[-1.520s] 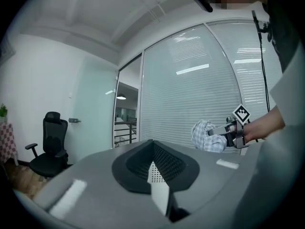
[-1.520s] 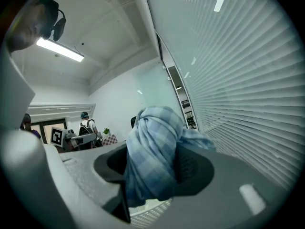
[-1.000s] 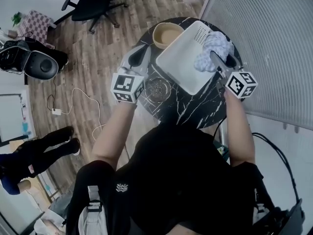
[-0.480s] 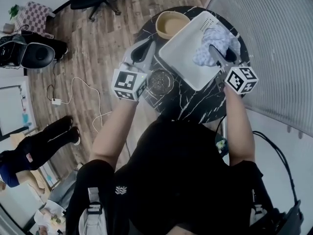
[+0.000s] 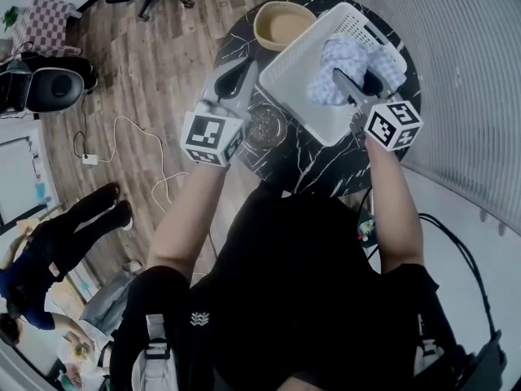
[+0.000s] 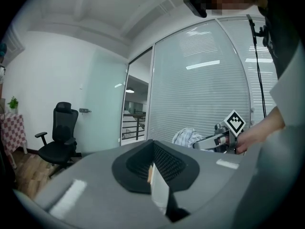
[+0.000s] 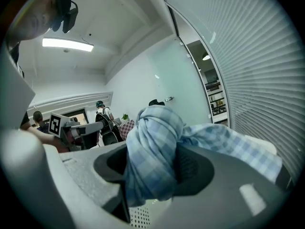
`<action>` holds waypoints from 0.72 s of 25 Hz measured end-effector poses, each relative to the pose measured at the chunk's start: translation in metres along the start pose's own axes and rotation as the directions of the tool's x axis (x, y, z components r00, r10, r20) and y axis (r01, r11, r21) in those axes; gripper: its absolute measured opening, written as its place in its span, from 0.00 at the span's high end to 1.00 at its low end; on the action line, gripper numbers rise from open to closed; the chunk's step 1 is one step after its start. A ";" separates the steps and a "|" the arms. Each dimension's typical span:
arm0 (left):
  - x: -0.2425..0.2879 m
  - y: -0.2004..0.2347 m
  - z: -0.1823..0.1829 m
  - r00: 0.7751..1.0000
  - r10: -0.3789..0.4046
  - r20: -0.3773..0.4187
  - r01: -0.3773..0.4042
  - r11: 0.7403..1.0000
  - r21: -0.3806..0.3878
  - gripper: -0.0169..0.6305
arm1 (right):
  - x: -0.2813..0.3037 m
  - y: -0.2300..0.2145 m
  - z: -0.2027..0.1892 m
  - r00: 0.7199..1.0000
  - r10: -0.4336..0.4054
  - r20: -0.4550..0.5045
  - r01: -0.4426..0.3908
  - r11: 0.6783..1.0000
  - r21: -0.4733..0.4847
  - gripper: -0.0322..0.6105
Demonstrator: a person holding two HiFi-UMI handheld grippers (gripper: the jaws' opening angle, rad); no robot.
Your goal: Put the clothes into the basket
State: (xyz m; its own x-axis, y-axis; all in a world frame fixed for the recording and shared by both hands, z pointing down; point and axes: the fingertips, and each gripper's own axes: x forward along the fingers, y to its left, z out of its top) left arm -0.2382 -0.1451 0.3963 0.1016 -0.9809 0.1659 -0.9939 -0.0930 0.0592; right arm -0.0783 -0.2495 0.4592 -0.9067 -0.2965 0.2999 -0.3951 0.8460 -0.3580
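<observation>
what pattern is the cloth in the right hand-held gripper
Light blue and white check; the cloth shows best in the right gripper view.

Head camera: above the person, aimed steeply down. From some way off it takes in the round black marble-veined table [image 5: 326, 173], the white perforated plastic basket [image 5: 285, 80], the left gripper [image 5: 234, 84] and the right gripper [image 5: 356, 88].

Left gripper camera: low behind its own jaws, facing across the table at the slatted glass partition [image 6: 200, 89].

Right gripper camera: same seat, very close on the blue-and-white checked cloth [image 7: 152, 161], facing back into the room.

The gripper views face each other. Each catches the other gripper; all three share the cloth.
</observation>
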 end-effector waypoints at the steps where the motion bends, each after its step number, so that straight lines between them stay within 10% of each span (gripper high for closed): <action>1: 0.001 0.001 -0.003 1.000 0.002 -0.004 -0.002 1.000 -0.005 0.97 | 0.004 0.000 -0.003 1.000 0.007 -0.006 -0.007 1.000 0.003 0.57; 18: 0.009 0.017 -0.034 0.999 0.019 -0.027 -0.021 0.998 -0.058 0.97 | 0.038 -0.015 -0.046 0.989 -0.053 -0.138 0.043 0.996 -0.074 0.54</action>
State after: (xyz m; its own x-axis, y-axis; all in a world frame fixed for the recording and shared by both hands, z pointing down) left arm -0.2528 -0.1493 0.4319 0.0839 -0.9775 0.1934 -0.9916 -0.0627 0.1132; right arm -0.1003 -0.2530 0.5171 -0.8553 -0.2772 0.4377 -0.4219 0.8630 -0.2779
